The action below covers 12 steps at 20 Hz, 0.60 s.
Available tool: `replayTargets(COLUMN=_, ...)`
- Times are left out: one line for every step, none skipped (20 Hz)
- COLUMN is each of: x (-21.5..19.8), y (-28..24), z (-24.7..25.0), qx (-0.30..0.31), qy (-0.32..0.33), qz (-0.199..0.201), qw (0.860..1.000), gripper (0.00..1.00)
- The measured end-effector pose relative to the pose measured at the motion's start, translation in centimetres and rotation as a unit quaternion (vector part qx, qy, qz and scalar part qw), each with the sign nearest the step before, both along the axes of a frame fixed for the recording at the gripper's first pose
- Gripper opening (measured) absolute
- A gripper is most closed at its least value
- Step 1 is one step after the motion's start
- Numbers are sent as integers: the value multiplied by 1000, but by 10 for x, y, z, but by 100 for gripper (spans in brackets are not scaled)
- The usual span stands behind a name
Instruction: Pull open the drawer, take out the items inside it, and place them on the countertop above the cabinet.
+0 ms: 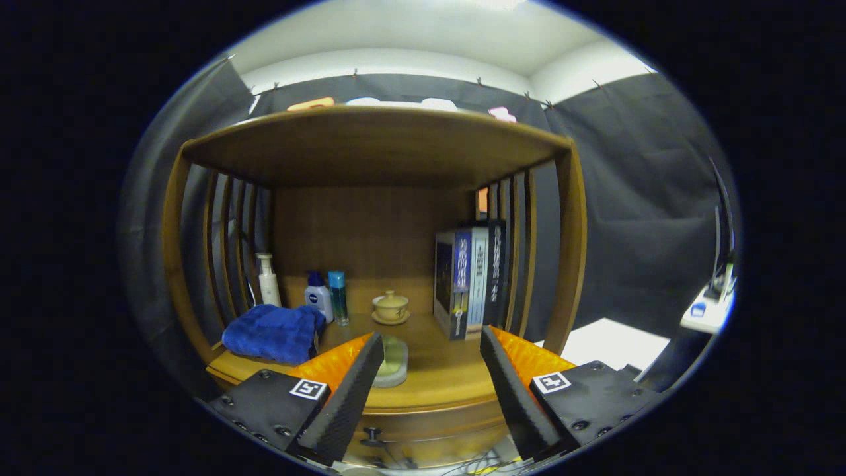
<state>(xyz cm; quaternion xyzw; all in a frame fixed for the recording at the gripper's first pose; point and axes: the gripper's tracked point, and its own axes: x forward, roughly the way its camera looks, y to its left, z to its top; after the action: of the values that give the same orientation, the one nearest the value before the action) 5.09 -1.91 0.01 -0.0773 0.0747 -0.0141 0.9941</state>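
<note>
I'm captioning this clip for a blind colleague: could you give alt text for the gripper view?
The hand-held gripper hangs open before a wooden cabinet, above its drawer knob. The countertop holds a blue towel, bottles, lidded cup and books.

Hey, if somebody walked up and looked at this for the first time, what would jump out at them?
Probably the blue towel, bunched on the wooden countertop beyond the open gripper. Next, the upright books at the shelf's other side, with a small lidded cup and bottles between. A pale dish sits just ahead, between the jaws.
</note>
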Motion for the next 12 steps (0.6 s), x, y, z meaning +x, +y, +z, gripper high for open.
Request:
replayTargets(x=-3, y=5, z=12, qx=-5, qy=-6, qz=5, qw=1000, gripper=97)
replayTargets(x=-6, y=11, z=22, qx=0, qy=-10, qz=12, qw=1000, gripper=97)
replayTargets(x=-11, y=19, z=32, qx=10, qy=-14, qz=21, qw=1000, gripper=97)
replayTargets(x=-14, y=24, z=41, qx=22, qy=-17, qz=28, qw=999, gripper=97)
replayTargets(x=-18, y=28, z=49, qx=32, qy=-19, qz=33, qw=999, gripper=97)
replayTargets(x=-20, y=29, z=55, qx=41, qy=-20, qz=33, qw=998, gripper=97)
replayTargets(x=-21, y=29, z=57, qx=49, qy=-17, qz=31, qw=998, gripper=97)
replayTargets(x=-21, y=30, z=59, qx=56, qy=-15, qz=28, qw=998, gripper=97)
replayTargets(x=-22, y=31, z=61, qx=62, qy=-16, qz=27, qw=998, gripper=97)
replayTargets(x=-22, y=31, z=65, qx=69, qy=-18, qz=25, qw=997, gripper=97)
replayTargets(x=-23, y=31, z=66, qx=73, qy=-18, qz=25, qw=997, gripper=96)
replayTargets(x=-24, y=31, z=67, qx=75, qy=-18, qz=25, qw=997, gripper=96)
